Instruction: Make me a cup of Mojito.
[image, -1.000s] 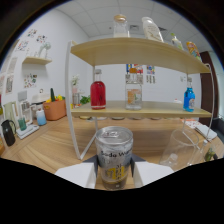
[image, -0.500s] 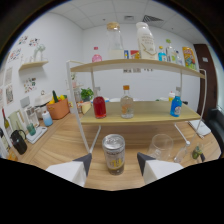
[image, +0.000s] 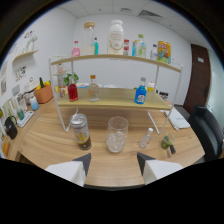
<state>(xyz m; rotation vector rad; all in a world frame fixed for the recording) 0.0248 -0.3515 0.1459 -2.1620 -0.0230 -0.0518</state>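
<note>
A silver drink can (image: 80, 131) stands upright on the wooden table (image: 45, 142), just ahead of my left finger. To its right stands a clear glass (image: 116, 134) with ice in its bottom, straight ahead of the gap between the fingers. A small clear bottle (image: 145, 138) stands to the right of the glass, and lime pieces (image: 167, 144) lie farther right. My gripper (image: 114, 160) is open with nothing between its fingers, drawn back from the can and the glass.
A two-level shelf rack (image: 115, 102) stands behind the glass. It carries a red bottle (image: 73, 91), a clear bottle (image: 93, 88), a blue bottle (image: 140, 93) and tall jars (image: 116, 36) on top. A black chair (image: 207, 132) is at the right.
The can was close between my fingers a second ago. The gripper has since backed off and risen, so the can stands alone on the table and the glass has come into view.
</note>
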